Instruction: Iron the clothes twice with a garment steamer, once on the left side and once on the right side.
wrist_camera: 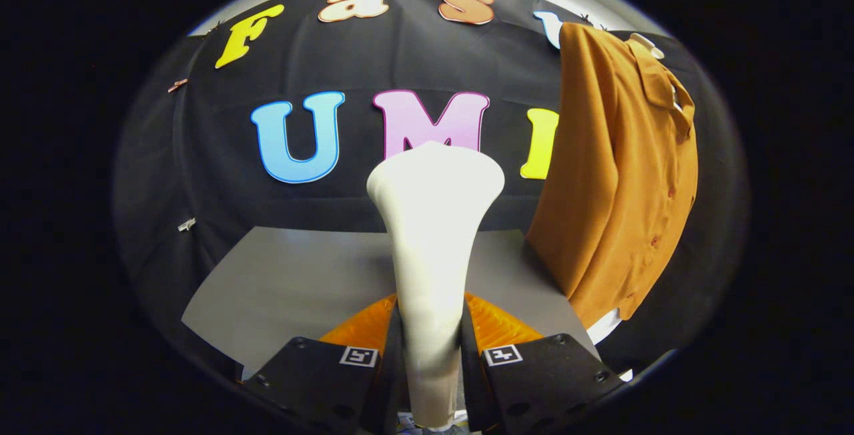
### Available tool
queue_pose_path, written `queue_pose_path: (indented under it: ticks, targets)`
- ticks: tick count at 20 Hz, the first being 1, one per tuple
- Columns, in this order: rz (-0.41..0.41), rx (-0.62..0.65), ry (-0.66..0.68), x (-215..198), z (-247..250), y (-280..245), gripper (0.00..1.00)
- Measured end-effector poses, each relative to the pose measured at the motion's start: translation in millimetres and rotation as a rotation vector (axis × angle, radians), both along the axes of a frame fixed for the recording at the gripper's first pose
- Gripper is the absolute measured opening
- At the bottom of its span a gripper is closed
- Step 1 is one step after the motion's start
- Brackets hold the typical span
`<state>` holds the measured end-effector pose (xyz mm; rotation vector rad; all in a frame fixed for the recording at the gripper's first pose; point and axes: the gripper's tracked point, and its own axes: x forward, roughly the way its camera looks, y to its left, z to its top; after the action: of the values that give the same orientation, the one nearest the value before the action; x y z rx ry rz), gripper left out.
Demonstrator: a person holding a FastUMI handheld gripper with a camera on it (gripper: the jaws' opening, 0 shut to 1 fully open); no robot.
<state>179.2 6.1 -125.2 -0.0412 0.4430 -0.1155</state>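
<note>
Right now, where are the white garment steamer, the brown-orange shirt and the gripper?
white garment steamer (434, 221): gripper view, on its neck under the flared head.
brown-orange shirt (620, 175): gripper view, on its hanging front panel.
gripper (430, 355): gripper view, between fingers clamping the steamer's handle.

No readable text, brand or number stands on the steamer (432, 235) or the shirt (617, 175). The tongs (430, 361), closed on the steamer's neck, carry two small square coded markers (358, 356), patterns rather than letters.
</note>
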Motion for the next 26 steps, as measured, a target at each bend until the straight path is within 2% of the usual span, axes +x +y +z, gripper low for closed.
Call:
queue_pose_path:
  ticks: [9,15,20,26]
  targets:
    - [-0.083,-0.009,-0.076,-90.6,29.9,5.3,0.43]
    - [-0.161,-0.031,-0.132,-142.1,50.8,-19.2,0.43]
    - [-0.226,-0.003,-0.178,-152.2,68.7,-65.4,0.42]
    - [-0.274,0.002,-0.203,-130.9,80.2,-149.9,0.42]
